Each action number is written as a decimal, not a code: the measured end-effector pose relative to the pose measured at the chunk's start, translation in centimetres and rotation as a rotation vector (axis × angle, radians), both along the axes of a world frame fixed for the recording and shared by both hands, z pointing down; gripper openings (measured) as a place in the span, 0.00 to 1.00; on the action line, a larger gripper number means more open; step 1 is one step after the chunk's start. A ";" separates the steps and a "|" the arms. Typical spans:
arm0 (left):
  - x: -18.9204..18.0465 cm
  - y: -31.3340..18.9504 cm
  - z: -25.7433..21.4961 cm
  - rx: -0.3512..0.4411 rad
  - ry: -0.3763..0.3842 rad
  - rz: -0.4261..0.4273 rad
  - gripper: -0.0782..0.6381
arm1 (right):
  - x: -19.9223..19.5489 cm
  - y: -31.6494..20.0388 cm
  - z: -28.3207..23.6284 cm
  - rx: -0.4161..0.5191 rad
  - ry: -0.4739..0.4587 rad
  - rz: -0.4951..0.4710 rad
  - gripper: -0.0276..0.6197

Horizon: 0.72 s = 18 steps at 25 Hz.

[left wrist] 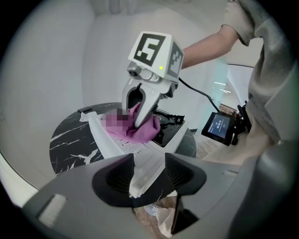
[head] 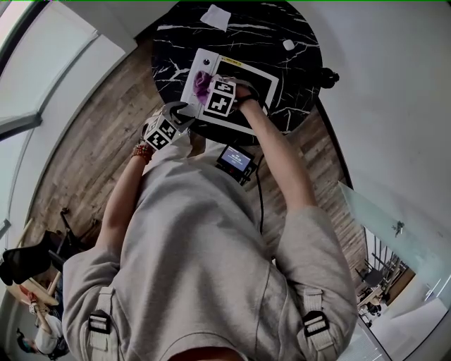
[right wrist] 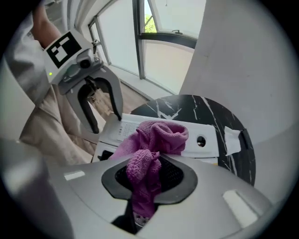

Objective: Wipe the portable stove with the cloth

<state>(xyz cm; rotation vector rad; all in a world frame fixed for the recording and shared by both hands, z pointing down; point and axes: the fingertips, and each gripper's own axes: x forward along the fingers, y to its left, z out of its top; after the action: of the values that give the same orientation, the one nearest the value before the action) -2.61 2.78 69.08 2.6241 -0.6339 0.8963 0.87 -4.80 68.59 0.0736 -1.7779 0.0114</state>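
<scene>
Saw a person's grey sweatshirt (head: pixel 204 268) filling the lower half of the head view, with a small lit screen (head: pixel 236 161) just above it at the waist. Found the left gripper (left wrist: pixel 148 161) at bottom centre of its own view, jaws released and apart, straddling the near white corner of the portable stove (head: pixel 192 70); could not tell whether either jaw pressed on it. In the head view, placed that gripper at the stove's lower-left corner, by the table edge. Found the right gripper (right wrist: pixel 148 172) low in its own view, jaws clenched on the purple cloth (right wrist: pixel 161 135), with a pinched fold running down between the jaws and the rest bunched just beyond the tips. Logged the cloth resting on the stove's white control panel, left of the round knob (right wrist: pixel 201 140) in the right gripper view, and on the left part of the stove in the head view. Noted the black burner well (left wrist: pixel 168 123) just right of the cloth in the left gripper view. Saw the stove sitting on a round black marble table (head: pixel 282 35) at top centre of the head view. Spotted a crumpled white tissue (head: pixel 215 17) at the table's far rim, apart from the stove, and a smaller white scrap (head: pixel 288 44) toward the upper right. Noted wood-plank floor (head: pixel 91 155) left of the table and a window (right wrist: pixel 168 28) at the top of the right gripper view.
</scene>
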 end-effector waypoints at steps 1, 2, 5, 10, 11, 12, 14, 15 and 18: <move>0.0 0.0 0.0 0.001 0.001 -0.001 0.40 | -0.3 1.1 0.0 -0.029 -0.007 -0.017 0.18; 0.0 0.0 0.0 0.001 0.002 -0.002 0.40 | -0.5 2.1 -0.1 -0.058 -0.017 -0.033 0.18; -0.1 -0.1 0.1 0.002 -0.001 -0.004 0.40 | -1.4 4.5 -0.3 -0.133 -0.060 -0.062 0.18; 0.0 0.0 0.1 0.002 -0.014 0.001 0.40 | -1.7 5.1 -1.2 -0.217 -0.230 0.033 0.19; 0.0 0.0 -0.1 0.001 -0.017 0.004 0.40 | -1.7 4.8 -1.7 -0.225 -0.289 0.071 0.19; 0.0 0.0 -0.5 0.001 -0.015 0.004 0.40 | -1.6 4.4 -2.5 -0.232 -0.356 0.122 0.19; -0.1 -0.5 -1.7 0.020 0.013 -0.010 0.41 | -1.3 3.2 -5.3 -0.223 -0.528 0.250 0.20; -0.1 -0.9 -2.7 0.041 0.039 -0.023 0.41 | -0.9 2.4 -7.3 -0.199 -0.627 0.319 0.20; 0.0 -2.9 -7.4 0.142 0.136 -0.069 0.39 | 2.1 -0.2 -13.9 -0.036 -0.909 0.535 0.20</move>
<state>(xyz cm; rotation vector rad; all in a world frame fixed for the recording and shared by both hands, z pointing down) -2.56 -0.11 61.69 2.7407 -0.7731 0.6681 2.96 -5.05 54.71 0.5928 -2.6061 0.5354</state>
